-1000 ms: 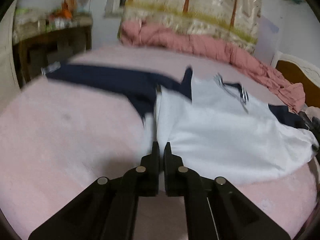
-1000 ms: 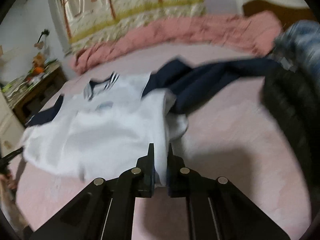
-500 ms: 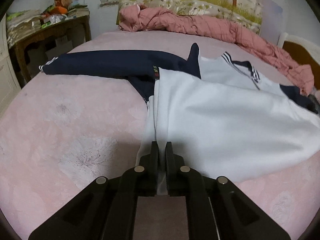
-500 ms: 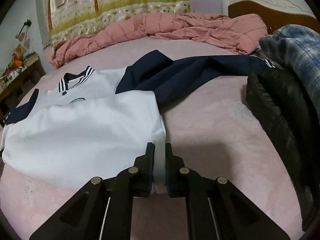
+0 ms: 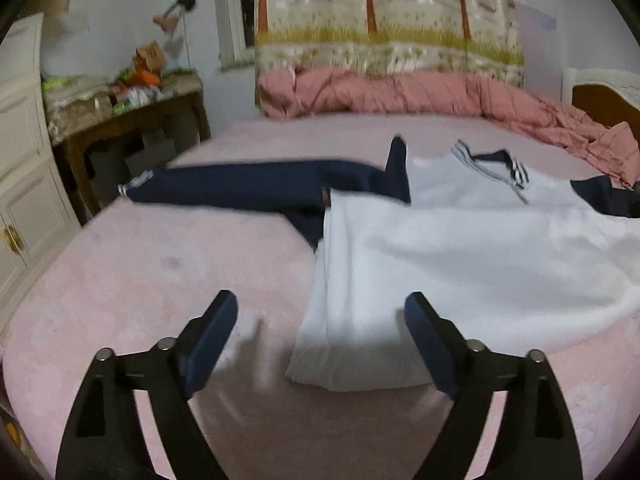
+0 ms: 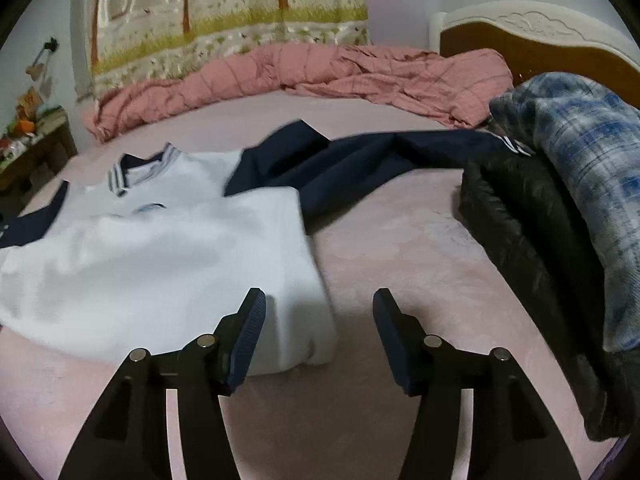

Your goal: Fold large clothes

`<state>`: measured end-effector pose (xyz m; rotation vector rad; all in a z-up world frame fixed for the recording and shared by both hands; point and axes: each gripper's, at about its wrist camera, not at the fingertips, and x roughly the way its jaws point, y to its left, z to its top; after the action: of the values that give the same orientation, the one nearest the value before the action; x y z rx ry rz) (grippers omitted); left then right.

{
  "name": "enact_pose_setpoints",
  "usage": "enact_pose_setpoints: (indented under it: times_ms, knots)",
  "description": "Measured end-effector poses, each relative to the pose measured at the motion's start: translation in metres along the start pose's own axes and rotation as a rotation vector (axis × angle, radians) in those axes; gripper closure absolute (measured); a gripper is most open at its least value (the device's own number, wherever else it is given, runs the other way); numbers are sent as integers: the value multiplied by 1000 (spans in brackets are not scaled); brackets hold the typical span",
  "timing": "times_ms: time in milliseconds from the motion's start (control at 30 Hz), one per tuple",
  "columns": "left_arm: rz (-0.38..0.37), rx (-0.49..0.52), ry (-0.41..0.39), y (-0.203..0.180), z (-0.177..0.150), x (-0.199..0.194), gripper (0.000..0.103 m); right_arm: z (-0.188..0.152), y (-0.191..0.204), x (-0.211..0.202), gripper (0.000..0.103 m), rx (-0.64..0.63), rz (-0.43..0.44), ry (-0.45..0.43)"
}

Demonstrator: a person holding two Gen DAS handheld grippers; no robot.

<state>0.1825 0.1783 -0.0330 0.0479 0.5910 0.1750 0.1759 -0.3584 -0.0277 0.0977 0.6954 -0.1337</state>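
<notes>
Left claw (image 5: 320,316) opening, empty | right claw (image 6: 318,306) opening, empty | our white cotton sweatshirt with navy sleeves (image 5: 460,256) lies flat on pink bed (image 5: 140,280), hem corners just beyond each claw, sleeves trailing far.

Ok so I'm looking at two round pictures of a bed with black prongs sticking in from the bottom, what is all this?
Those prongs are hand-held grippers; a person carries one in each hand, with a wide-angle camera on each looking along its fingers. One picture is from the left gripper, the other from the right gripper. On the pink bed lies a white top with navy sleeves, its lower part folded up. Both grippers' jaws are opening and hold nothing; a corner of the top lies between each pair. A dark jacket and plaid garment lie on the right.
</notes>
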Motion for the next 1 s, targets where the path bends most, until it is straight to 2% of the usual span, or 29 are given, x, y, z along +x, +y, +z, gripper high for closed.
enact_pose_setpoints:
  times_ms: [33,100,233,333,400,500,600,700,767,867,1000]
  knots:
    - [7,11,-9,-3,1,-2,8,0,4,-5,42,-15,4,-14]
    - [18,21,-16,-8,5,-5,8,-1,18,-16,27,-67,12,-53]
    - [-36,5,-59,-20,17,-19,7,4,47,-35,17,-155,46,-125]
    - [-76,3,-108,-34,32,-30,0,15,66,-40,11,-177,103,-140]
    - [-107,12,-103,-46,42,-29,0,24,79,-37,0,-184,118,-136]
    - [-142,27,-31,-66,51,-16,0,30,95,-28,0,-190,137,-109]
    - [-190,38,66,-83,44,5,0,23,109,-7,0,-179,179,-14]
    - [-170,61,162,-94,24,26,0,8,121,17,0,-210,150,77]
    - [-162,68,229,-97,9,44,0,-4,127,30,0,-246,110,103]
    - [-173,41,221,-94,3,45,0,-13,130,30,0,-262,92,89]
    - [-117,92,209,-106,0,44,0,-18,131,30,0,-257,78,69]
